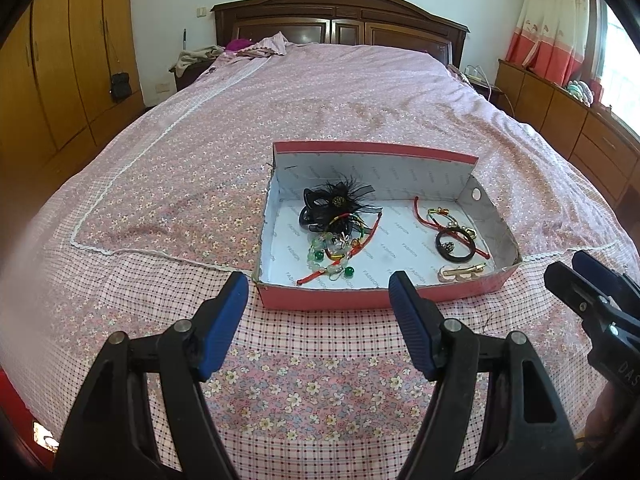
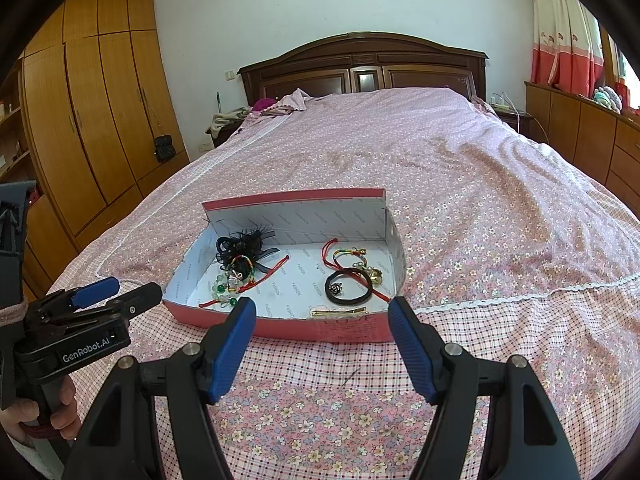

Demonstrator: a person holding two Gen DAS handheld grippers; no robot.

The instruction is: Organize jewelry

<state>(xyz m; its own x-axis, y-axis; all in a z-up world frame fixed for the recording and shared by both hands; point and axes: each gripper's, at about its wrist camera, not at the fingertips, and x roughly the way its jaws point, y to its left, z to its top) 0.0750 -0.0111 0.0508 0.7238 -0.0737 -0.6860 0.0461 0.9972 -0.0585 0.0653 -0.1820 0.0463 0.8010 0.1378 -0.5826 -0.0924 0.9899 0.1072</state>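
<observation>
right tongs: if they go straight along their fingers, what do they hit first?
Likely the near wall of the pink box: the right tongs stand open, empty, aimed at it over the bedspread. Just beyond lies the gold hair clip. Depth is unclear.

On the bed (image 1: 320, 92): box (image 1: 372, 300), near the foot. In the box, left: feather clip (image 1: 336, 200) behind bead bracelet (image 1: 328, 260). Right: cord bracelet (image 1: 440, 216) behind hair tie (image 1: 456, 246); hairpin (image 1: 464, 271) at the front wall. Headboard (image 1: 340, 24) behind, wardrobe (image 1: 68, 60) left.
</observation>
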